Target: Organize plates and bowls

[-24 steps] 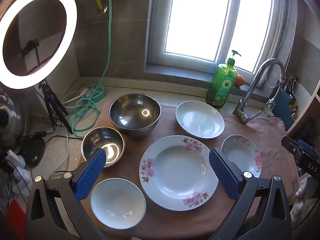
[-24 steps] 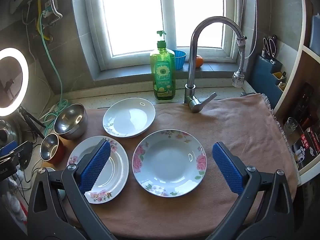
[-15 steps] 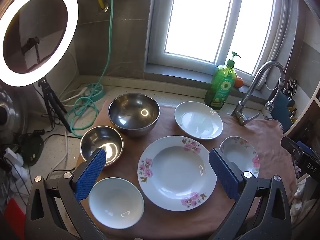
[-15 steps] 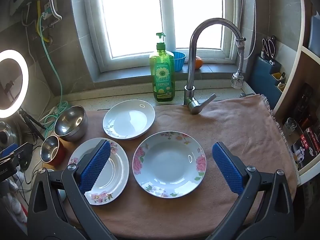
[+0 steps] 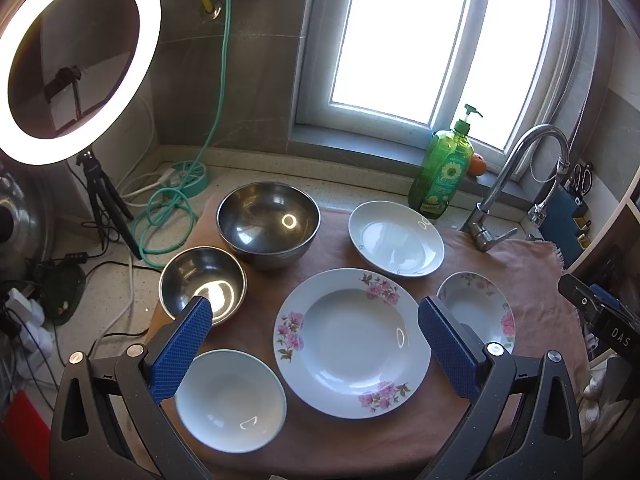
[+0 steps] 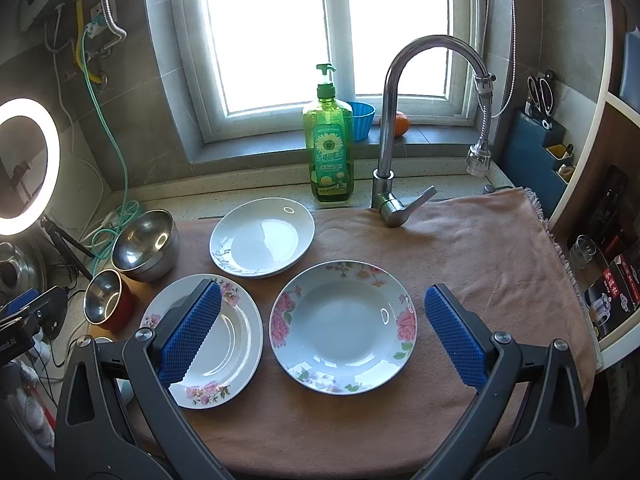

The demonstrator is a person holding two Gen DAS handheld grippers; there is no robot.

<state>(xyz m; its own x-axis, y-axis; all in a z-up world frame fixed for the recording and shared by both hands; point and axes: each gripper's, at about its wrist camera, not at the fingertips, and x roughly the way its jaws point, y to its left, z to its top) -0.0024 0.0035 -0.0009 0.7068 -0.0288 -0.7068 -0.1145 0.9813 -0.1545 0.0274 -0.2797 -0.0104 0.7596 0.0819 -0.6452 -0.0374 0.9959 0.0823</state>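
Note:
On the brown cloth [image 6: 472, 248] lie a large flowered plate [image 5: 352, 344], a plain white plate [image 5: 396, 238] behind it and a smaller flowered deep plate [image 5: 476, 308] to its right. A white bowl [image 5: 230, 400], a small steel bowl [image 5: 202, 284] and a large steel bowl [image 5: 268, 226] stand on the left. My left gripper [image 5: 314, 308] hangs open above the large plate, holding nothing. My right gripper [image 6: 323, 290] is open above the deep flowered plate [image 6: 344, 326], with the large plate [image 6: 240, 332] under its left finger and the white plate [image 6: 262, 236] beyond.
A green soap bottle [image 6: 328, 148] and a tall faucet [image 6: 390, 120] stand at the back by the window. A ring light on a tripod [image 5: 76, 60], a coiled green hose [image 5: 168, 216] and cables crowd the left counter. A shelf [image 6: 612, 280] flanks the right.

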